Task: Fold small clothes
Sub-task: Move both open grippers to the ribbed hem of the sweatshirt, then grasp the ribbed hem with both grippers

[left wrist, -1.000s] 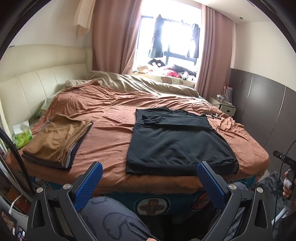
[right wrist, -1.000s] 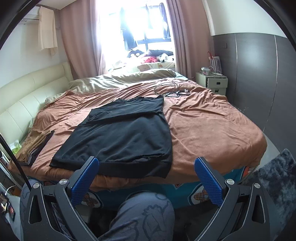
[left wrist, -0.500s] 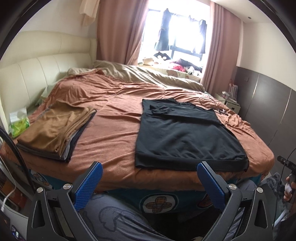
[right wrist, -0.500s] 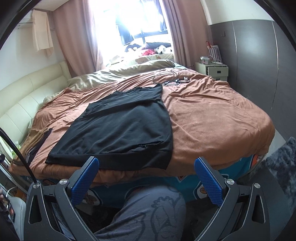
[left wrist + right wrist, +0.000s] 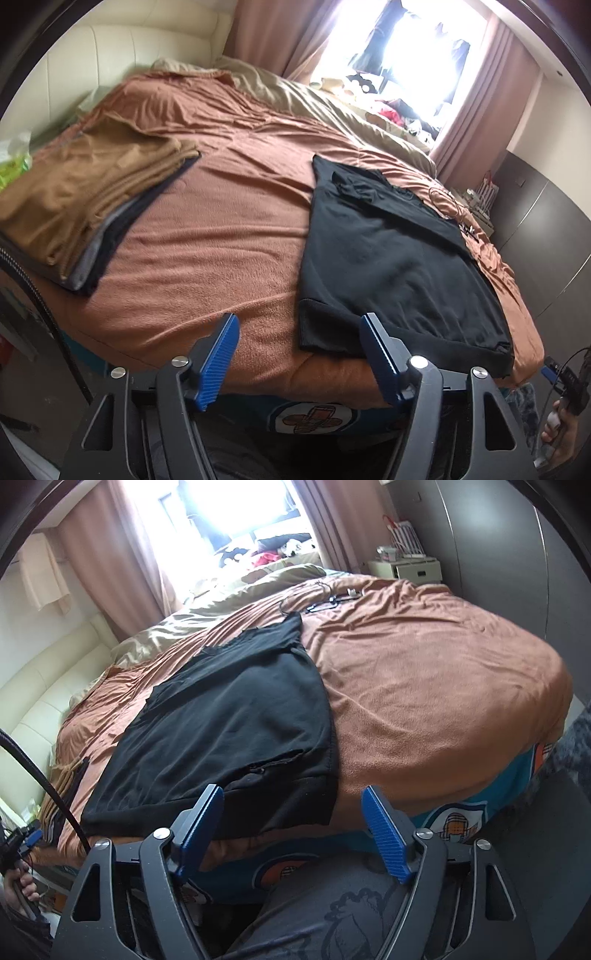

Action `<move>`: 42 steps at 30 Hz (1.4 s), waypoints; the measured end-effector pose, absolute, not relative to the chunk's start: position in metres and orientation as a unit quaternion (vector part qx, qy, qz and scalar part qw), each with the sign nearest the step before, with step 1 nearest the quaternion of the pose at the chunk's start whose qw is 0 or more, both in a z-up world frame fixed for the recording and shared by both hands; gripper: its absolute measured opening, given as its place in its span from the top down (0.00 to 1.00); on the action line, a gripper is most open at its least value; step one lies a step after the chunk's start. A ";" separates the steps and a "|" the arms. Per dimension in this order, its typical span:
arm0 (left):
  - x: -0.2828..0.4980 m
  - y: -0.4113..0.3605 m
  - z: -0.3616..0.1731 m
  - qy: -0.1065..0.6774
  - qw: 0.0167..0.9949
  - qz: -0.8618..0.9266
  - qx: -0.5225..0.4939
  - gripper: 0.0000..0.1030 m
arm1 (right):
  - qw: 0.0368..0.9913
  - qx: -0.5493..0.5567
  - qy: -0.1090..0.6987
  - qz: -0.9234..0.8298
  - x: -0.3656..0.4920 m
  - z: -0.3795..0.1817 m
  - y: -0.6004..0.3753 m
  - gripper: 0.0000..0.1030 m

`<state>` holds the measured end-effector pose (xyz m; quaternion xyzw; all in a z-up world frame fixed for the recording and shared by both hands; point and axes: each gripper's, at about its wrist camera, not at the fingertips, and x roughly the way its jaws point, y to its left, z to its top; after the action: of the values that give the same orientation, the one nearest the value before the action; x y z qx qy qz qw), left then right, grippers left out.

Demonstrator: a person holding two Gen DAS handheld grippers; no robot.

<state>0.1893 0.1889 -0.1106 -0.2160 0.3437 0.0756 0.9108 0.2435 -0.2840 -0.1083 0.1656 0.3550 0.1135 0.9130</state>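
Note:
A black shirt (image 5: 391,254) lies flat on the brown bed cover (image 5: 221,229), sleeves folded in, hem at the near bed edge. It also shows in the right wrist view (image 5: 236,723). My left gripper (image 5: 299,354) is open and empty, just before the shirt's near left hem corner. My right gripper (image 5: 293,823) is open and empty, just before the shirt's near right hem corner. Neither touches the cloth.
A stack of folded clothes (image 5: 85,199), tan on top, sits at the bed's left side. A cable and small items (image 5: 325,602) lie on the cover beyond the shirt. A nightstand (image 5: 410,568) stands by the dark wall. My knee (image 5: 332,915) is below the right gripper.
Both grippers have moved forward and down toward the shirt's near hem corners. The jaws have narrowed somewhat but stay open. The shirt has not moved.

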 end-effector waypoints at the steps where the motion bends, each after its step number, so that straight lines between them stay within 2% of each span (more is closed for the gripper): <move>1: 0.194 0.190 -0.115 0.347 0.909 0.074 -0.219 0.36 | 0.910 0.170 0.361 0.117 0.248 -0.112 -0.284 0.32; 9: 0.238 0.186 -0.144 0.385 0.891 0.061 -0.232 0.41 | 0.894 0.179 0.391 0.129 0.284 -0.133 -0.280 0.47; 19: 0.278 0.184 -0.167 0.426 0.872 0.064 -0.231 0.59 | 0.879 0.188 0.415 0.137 0.315 -0.157 -0.281 0.61; 32: 0.294 0.185 -0.185 0.446 0.858 0.085 -0.239 0.63 | 0.865 0.238 0.411 0.163 0.346 -0.173 -0.278 0.61; 38: 0.281 0.185 -0.190 0.433 0.853 0.077 -0.283 0.63 | 0.856 0.276 0.400 0.179 0.341 -0.184 -0.285 0.61; 42: 0.276 0.187 -0.193 0.418 0.851 0.071 -0.310 0.63 | 0.845 0.306 0.398 0.182 0.336 -0.192 -0.296 0.66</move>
<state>0.2756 0.1872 -0.1932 -0.3098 0.4182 0.0707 0.8509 0.3364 -0.2961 -0.1915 0.3062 0.3983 0.1824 0.8452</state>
